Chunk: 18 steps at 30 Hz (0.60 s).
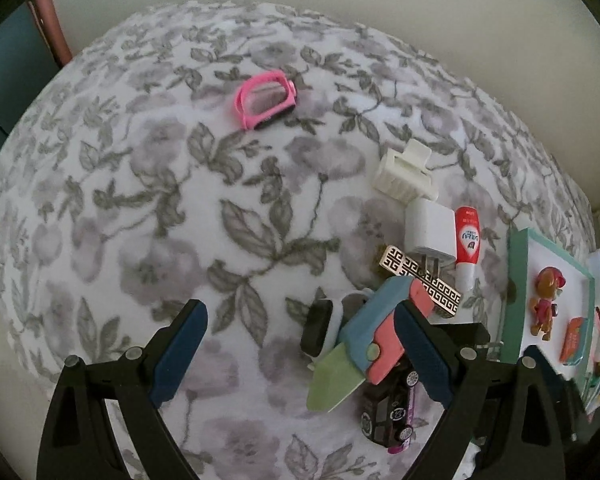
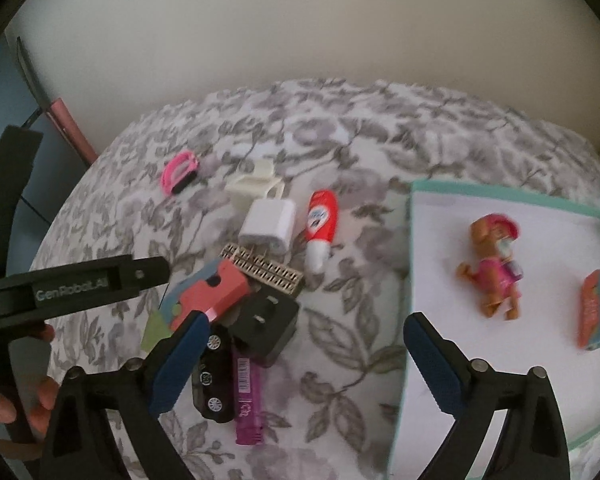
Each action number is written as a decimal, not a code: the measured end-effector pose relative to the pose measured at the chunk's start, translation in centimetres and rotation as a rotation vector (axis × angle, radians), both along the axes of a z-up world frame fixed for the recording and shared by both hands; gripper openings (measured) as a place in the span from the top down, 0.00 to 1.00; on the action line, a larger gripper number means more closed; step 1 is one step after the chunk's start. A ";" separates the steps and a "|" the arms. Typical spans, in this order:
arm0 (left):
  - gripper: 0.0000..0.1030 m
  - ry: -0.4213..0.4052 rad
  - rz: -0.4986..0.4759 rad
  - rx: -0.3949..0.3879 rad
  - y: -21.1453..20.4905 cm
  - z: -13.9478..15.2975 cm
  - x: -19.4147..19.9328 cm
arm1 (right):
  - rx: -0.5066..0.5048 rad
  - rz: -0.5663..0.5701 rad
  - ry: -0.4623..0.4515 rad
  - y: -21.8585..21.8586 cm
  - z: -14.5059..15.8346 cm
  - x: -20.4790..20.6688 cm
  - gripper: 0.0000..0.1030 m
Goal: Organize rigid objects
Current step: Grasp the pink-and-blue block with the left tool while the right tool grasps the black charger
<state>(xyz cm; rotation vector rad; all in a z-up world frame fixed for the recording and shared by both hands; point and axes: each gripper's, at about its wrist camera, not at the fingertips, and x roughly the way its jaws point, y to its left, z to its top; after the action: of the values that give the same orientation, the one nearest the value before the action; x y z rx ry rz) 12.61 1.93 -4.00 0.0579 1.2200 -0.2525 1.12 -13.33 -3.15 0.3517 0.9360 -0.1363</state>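
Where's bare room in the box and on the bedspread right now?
The white box floor is bare left of the dog figure. Bedspread is clear left of the pink glasses. Crowded: the pile around the white charger and toy car.

Black plastic frames, silver screws and ribbed blue pads [image 2: 180, 364] are seen; "GenRobot.AI" is printed on the left gripper [image 2: 76, 286].

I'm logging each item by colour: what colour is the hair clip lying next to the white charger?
Cream white hair clip; it shows best in the left wrist view.

Floral bedspread [image 1: 140, 208]; cream wall [image 2: 300, 32] behind; pink panel [image 1: 50, 24] at left.
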 end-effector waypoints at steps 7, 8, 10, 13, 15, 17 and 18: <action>0.08 0.023 -0.015 -0.006 -0.5 -0.7 0.1 | 0.019 0.023 0.034 1.1 -1.9 1.2 0.19; 0.08 0.026 -0.018 -0.009 -0.7 -0.9 0.4 | 0.022 0.025 0.039 1.2 -2.1 1.4 0.22; 0.08 0.037 -0.023 -0.018 -0.9 -1.0 0.4 | 0.021 0.026 0.046 1.4 -2.6 1.6 0.26; 0.08 0.042 -0.041 -0.019 -1.5 -1.2 0.2 | 0.050 0.018 0.029 1.3 -2.7 1.7 0.35; 0.08 0.042 -0.056 -0.016 -1.8 -1.3 0.0 | 0.054 0.011 0.023 1.1 -2.8 1.7 0.46; 0.08 0.044 -0.071 -0.016 -2.3 -1.4 -0.2 | 0.071 0.008 0.018 0.9 -2.8 1.6 0.52; 0.09 0.046 -0.078 -0.016 -2.5 -1.4 -0.2 | 0.076 0.004 0.016 0.8 -2.8 1.6 0.58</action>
<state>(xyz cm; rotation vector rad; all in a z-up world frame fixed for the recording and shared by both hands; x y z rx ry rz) 12.38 -0.53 -5.39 0.0860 1.2627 -0.3333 2.69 -12.52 -5.97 0.4193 0.9598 -0.1000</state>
